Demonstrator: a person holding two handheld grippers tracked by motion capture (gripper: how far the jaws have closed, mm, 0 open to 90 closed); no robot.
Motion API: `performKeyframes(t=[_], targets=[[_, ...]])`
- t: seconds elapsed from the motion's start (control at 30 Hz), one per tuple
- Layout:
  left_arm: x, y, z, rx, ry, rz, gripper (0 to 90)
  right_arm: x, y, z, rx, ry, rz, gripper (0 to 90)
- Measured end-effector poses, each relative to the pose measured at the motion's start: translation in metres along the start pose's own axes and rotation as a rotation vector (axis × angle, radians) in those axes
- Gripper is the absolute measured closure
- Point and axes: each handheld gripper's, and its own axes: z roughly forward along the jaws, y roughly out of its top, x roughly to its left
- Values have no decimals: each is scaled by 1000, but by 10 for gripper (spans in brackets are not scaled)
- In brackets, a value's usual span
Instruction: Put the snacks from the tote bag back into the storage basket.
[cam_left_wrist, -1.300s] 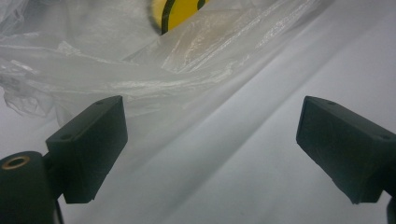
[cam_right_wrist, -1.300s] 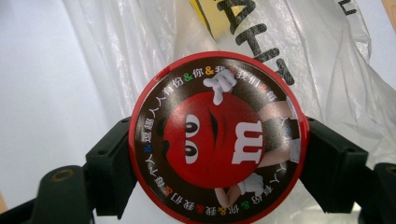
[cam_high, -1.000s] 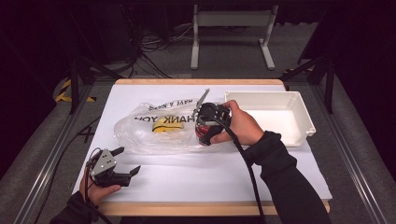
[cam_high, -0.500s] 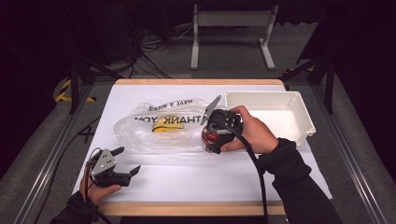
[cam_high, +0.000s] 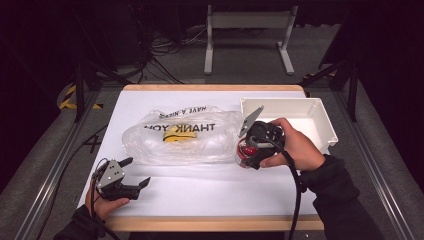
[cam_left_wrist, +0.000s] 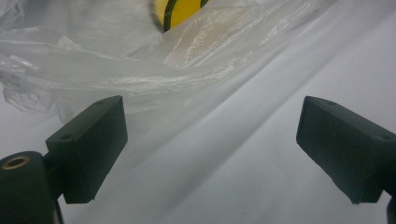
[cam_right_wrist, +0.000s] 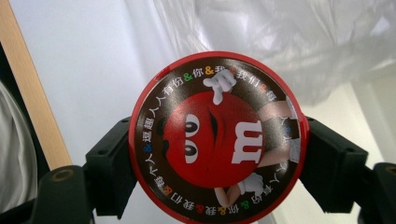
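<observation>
Right gripper: the right gripper is clenched on a round red-lidded candy tin, one black jaw against each side of it; the lid shows a red cartoon face and a white "m".
Candy tin's place: held just off the right end of the clear crinkled plastic bag, between the bag and the white rectangular plastic tray.
Left gripper: the left gripper is released, jaws spread wide with nothing between them, held low over the white surface near its front left corner.
Bag: lies flat mid-surface, printed "THANK YOU", with a yellow item inside; its near edge lies just ahead of the left gripper.
</observation>
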Motion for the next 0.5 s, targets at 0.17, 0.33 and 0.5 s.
performKeyframes(t=[0.17,0.33,0.5], targets=[[0,0,0,2,1,0,99,-6,-19,-5,21,0,28,226],[0,0,0,1,3,0,99,-13,-35,-11,29,-19,60,226],[1,0,0,5,-1,-4,99,-23,-48,-16,50,-50,94,226]])
